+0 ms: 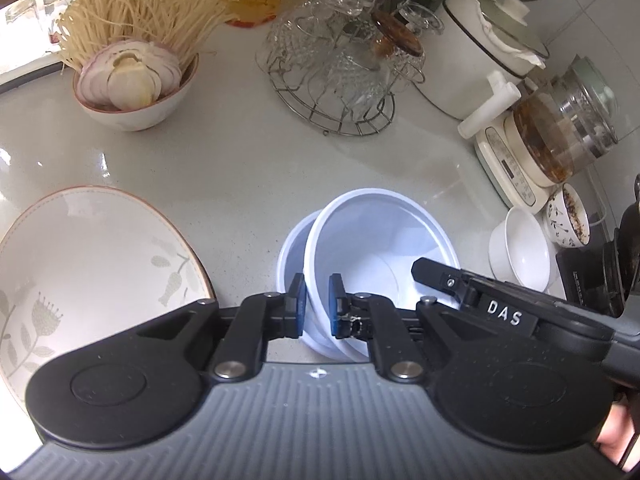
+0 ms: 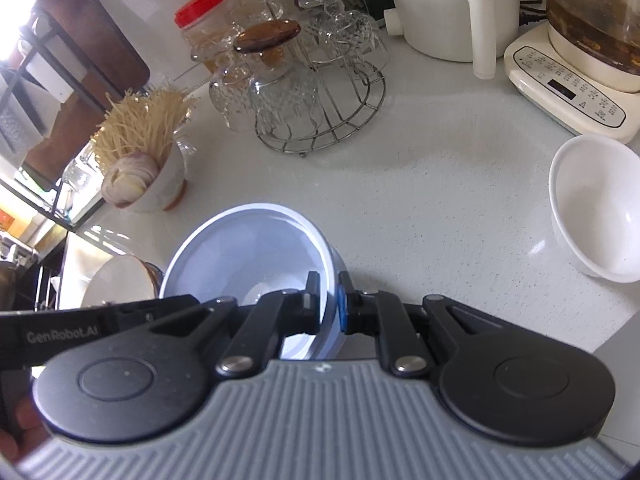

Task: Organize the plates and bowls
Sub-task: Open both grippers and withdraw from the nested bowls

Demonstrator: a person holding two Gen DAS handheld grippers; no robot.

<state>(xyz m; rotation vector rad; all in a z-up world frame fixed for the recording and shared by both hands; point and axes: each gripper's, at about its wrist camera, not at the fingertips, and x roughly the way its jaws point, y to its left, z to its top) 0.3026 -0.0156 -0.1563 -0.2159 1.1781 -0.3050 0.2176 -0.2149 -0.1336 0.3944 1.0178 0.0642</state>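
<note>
Two pale blue bowls sit together on the white counter. The upper bowl (image 1: 380, 240) is tilted in the lower bowl (image 1: 290, 256). My left gripper (image 1: 317, 302) is shut on the upper bowl's left wall, one pad inside and one outside. In the right wrist view my right gripper (image 2: 327, 302) is shut on the blue bowl (image 2: 248, 252) at its right rim. I cannot tell whether it pinches one wall or both. The right gripper's arm (image 1: 500, 312) reaches in from the right.
A large leaf-patterned plate (image 1: 100, 264) lies left of the bowls. A bowl of onion slices and noodles (image 1: 132, 84) and a wire rack of glasses (image 1: 340, 72) stand behind. A small white bowl (image 2: 596, 208), a patterned cup (image 1: 568, 216), a kettle base (image 2: 568, 92) and a white pot (image 2: 448, 4) are on the right.
</note>
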